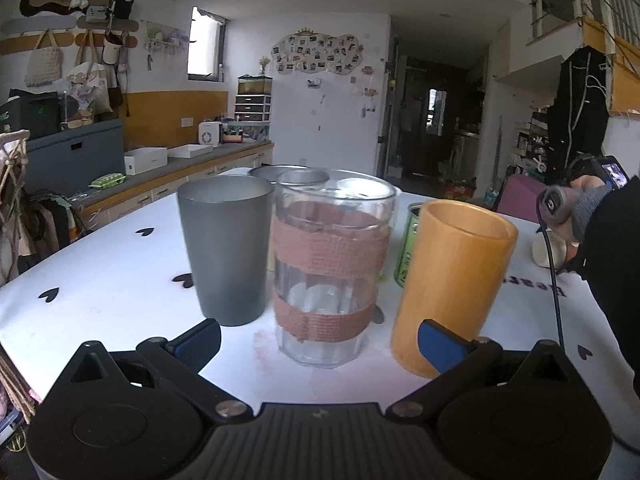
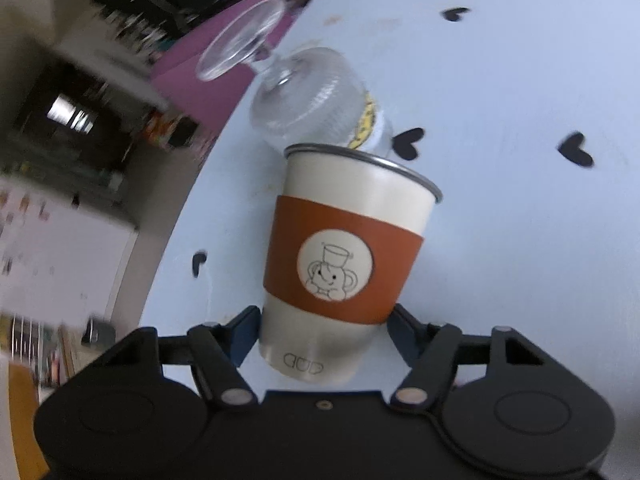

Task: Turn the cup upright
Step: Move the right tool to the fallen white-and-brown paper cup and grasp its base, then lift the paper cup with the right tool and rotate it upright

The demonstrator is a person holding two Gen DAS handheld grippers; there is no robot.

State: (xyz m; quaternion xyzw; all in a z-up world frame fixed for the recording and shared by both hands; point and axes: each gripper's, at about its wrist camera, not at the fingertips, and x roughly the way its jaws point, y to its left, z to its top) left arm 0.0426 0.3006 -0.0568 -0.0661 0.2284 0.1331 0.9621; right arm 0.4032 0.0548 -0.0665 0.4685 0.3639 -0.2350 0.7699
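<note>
Right wrist view: right gripper [image 2: 322, 334] clamps cream cup [image 2: 344, 264]; left gripper [image 1: 320, 344] spread wide, empty.

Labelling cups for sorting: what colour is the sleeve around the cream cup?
Burnt orange sleeve, with a round cream cartoon patch; clearest in the right wrist view.

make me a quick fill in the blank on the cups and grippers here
1. The right gripper grips a cream cup with a ____ sleeve.
2. Beyond that cup's rim lies a clear ____ glass.
3. In the left wrist view, the glass tumbler stands between the grey cup and the ____ cup.
4. The left gripper is ____, holding nothing.

Missing words: orange; stemmed; yellow; open
</note>
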